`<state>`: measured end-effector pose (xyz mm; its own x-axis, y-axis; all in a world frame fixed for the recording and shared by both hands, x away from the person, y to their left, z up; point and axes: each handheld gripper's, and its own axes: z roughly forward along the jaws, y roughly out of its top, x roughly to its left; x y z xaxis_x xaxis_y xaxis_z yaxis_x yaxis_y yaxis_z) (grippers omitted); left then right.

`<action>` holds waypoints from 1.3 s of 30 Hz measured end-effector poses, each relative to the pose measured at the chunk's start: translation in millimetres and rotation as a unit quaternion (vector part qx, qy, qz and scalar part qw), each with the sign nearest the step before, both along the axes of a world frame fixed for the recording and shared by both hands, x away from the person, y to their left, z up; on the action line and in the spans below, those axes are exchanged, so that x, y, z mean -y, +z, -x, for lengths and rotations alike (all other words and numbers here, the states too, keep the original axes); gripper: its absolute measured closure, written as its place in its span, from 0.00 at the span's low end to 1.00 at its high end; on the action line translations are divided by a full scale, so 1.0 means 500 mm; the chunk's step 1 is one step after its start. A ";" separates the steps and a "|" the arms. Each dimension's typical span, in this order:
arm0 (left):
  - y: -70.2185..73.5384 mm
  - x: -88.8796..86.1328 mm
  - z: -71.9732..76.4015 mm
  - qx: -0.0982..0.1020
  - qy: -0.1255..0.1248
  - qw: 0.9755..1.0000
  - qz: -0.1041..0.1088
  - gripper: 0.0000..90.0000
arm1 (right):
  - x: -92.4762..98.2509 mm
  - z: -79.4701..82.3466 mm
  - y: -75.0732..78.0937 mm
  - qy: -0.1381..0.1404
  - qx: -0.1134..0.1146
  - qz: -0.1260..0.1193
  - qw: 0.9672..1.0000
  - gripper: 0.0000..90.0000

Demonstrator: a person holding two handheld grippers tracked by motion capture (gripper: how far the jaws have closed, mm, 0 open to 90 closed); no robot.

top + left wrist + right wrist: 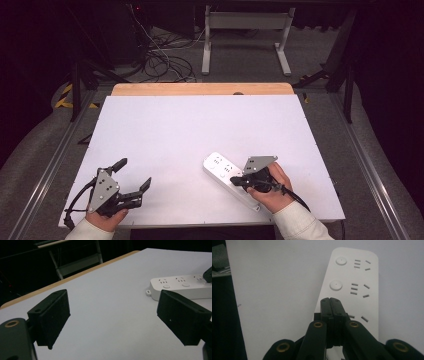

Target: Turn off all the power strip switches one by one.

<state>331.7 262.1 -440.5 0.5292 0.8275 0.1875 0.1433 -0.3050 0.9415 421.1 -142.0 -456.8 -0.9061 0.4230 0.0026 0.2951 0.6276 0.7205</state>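
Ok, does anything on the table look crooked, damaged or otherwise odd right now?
Only mildly: the white power strip lies slantwise on the table, not square with its edges. It looks intact. The right gripper, jaws shut, is over it.

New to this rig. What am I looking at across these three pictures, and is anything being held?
There is no robot here: a person holds a two-jaw tool in each hand. The high view looks down on a white table from the person's side. The left gripper sits near the table's near left corner with its jaws wide apart and nothing between them. The right gripper has its jaws shut together, tips over a white power strip, the one thing lying on the table. The other two pictures come from cameras riding on the tools. The left gripper view looks across the table at the strip's end. The right gripper view looks down past closed jaws at its round buttons and sockets. Nothing is held.
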 end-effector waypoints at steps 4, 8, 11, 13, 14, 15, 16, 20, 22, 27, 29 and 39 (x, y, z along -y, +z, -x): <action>0.000 0.000 0.000 -0.001 0.000 1.000 0.000 0.13 | -0.001 0.001 -0.002 -0.003 0.001 0.004 1.000 1.00; 0.000 0.000 0.000 0.000 0.000 1.000 0.001 0.13 | -0.004 0.002 -0.006 -0.006 0.010 0.011 1.000 1.00; 0.000 0.000 0.000 -0.001 0.000 1.000 0.000 0.13 | -0.005 0.005 -0.006 -0.005 0.016 0.014 1.000 1.00; 0.000 0.000 0.000 -0.001 0.000 1.000 0.000 0.13 | -0.004 0.004 -0.007 -0.006 0.013 0.012 1.000 1.00; 0.000 0.000 0.000 -0.001 0.000 1.000 0.001 0.13 | -0.003 0.004 -0.007 -0.008 0.012 0.010 1.000 1.00; 0.000 0.000 0.000 -0.001 0.000 1.000 0.001 0.13 | -0.003 0.003 -0.008 -0.006 0.012 0.009 1.000 1.00; 0.000 0.000 0.000 -0.002 0.001 1.000 0.001 0.13 | -0.004 0.003 -0.008 -0.006 0.012 0.007 1.000 1.00; 0.000 0.001 0.000 -0.002 0.001 1.000 0.001 0.13 | -0.012 0.008 -0.008 0.002 0.014 0.010 1.000 1.00; 0.000 0.000 0.001 0.000 0.001 1.000 0.001 0.13 | -0.015 0.010 -0.007 -0.002 0.017 0.015 1.000 1.00; 0.001 -0.001 0.000 0.001 0.001 1.000 -0.003 0.13 | -0.012 0.008 -0.008 -0.004 0.010 0.008 1.000 1.00; 0.000 -0.001 0.001 0.001 0.001 1.000 0.000 0.13 | -0.012 0.007 -0.008 -0.006 0.005 0.006 1.000 1.00; 0.001 0.001 0.002 0.002 0.001 1.000 0.000 0.13 | -0.013 0.006 -0.009 -0.014 -0.005 0.007 1.000 1.00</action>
